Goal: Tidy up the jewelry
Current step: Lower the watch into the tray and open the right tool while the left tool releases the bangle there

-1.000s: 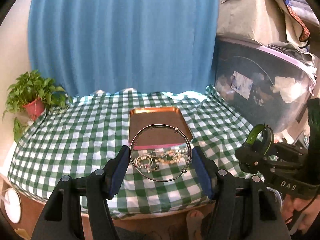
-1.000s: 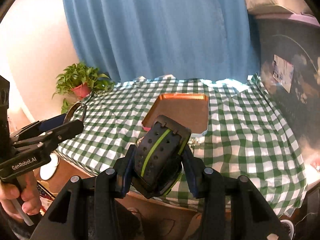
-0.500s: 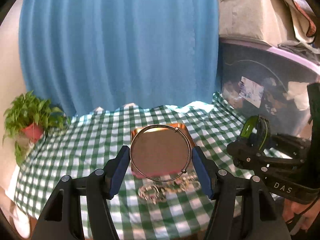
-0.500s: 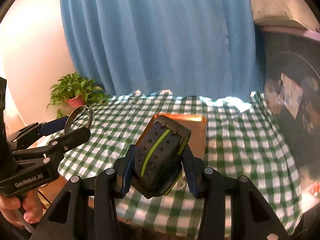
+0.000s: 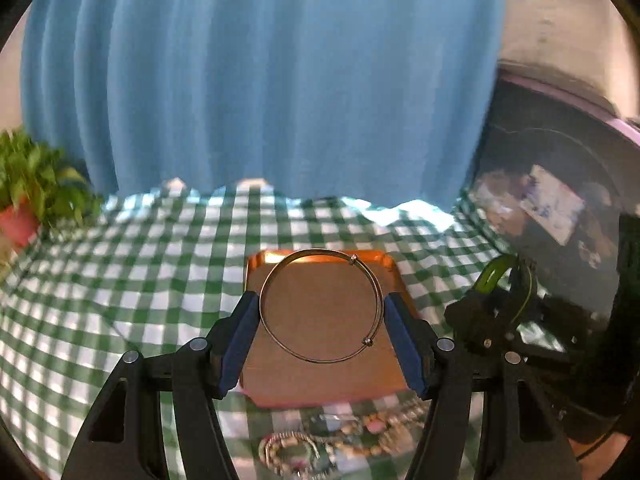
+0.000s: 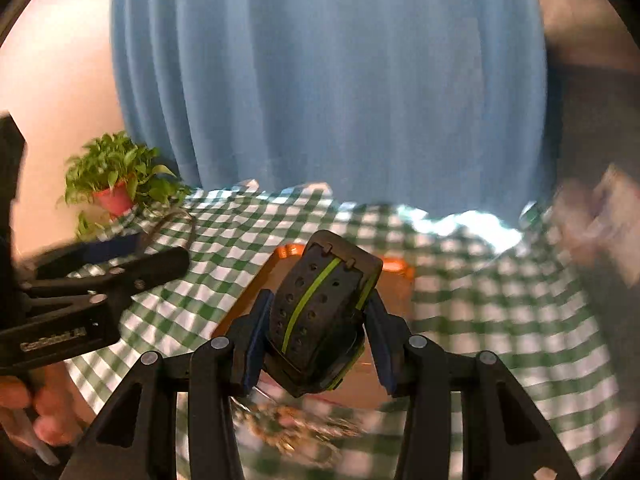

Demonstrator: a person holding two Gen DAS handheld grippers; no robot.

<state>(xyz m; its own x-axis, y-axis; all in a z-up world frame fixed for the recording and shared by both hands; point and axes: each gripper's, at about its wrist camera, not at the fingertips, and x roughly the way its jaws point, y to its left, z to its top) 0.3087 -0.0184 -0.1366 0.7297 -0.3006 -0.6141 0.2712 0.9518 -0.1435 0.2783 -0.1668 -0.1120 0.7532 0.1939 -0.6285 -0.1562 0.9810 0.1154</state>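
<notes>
Both grippers have advanced over the copper tray (image 5: pixel 394 276) at frame centre, left gripper (image 5: pixel 322 316) clasping a bangle (image 5: pixel 280 276), right gripper (image 6: pixel 318 320) gripping a watch (image 6: pixel 320 300), ready for lowering and release

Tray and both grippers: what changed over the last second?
Both grippers advanced over the table: the orange tray now sits under the bangle, and the jewelry pile has slid to the bottom of the view. Unchanged: left gripper grips the bangle, right gripper grips the black watch.

Left gripper (image 5: pixel 322 320), right gripper (image 6: pixel 316 320): both clamped, angled downward.
</notes>
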